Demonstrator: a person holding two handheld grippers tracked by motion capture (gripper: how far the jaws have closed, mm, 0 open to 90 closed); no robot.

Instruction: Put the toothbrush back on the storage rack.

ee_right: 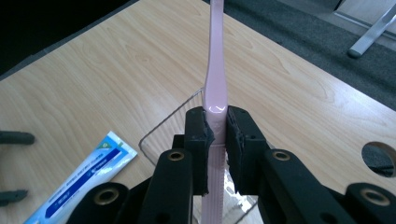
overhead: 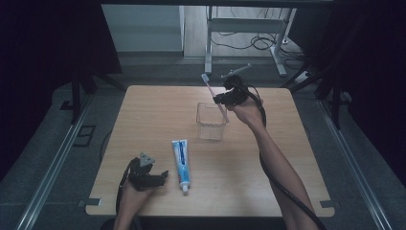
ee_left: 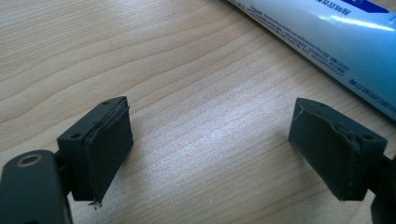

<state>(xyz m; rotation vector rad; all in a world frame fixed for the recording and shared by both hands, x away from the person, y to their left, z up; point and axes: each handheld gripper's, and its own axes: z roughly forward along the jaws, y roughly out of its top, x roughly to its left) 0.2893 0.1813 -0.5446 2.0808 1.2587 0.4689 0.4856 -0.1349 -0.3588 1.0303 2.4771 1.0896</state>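
My right gripper (overhead: 225, 99) (ee_right: 217, 135) is shut on a pink toothbrush (overhead: 214, 95) (ee_right: 216, 70), held above the far right corner of a clear plastic cup (overhead: 210, 121) (ee_right: 161, 140). The brush head points up and away; its handle end dips into the cup. A blue and white toothpaste tube (overhead: 181, 164) (ee_right: 81, 184) lies on the wooden table (overhead: 143, 115), cap toward the front edge. My left gripper (overhead: 160, 178) (ee_left: 210, 154) rests open low over the table just left of the tube (ee_left: 322, 32), nothing between its jaws.
The table's front edge is close to my left hand. A round cable hole (ee_right: 379, 158) sits in the table near the right gripper. A metal desk frame (overhead: 249, 33) with cables stands on the floor beyond the far edge.
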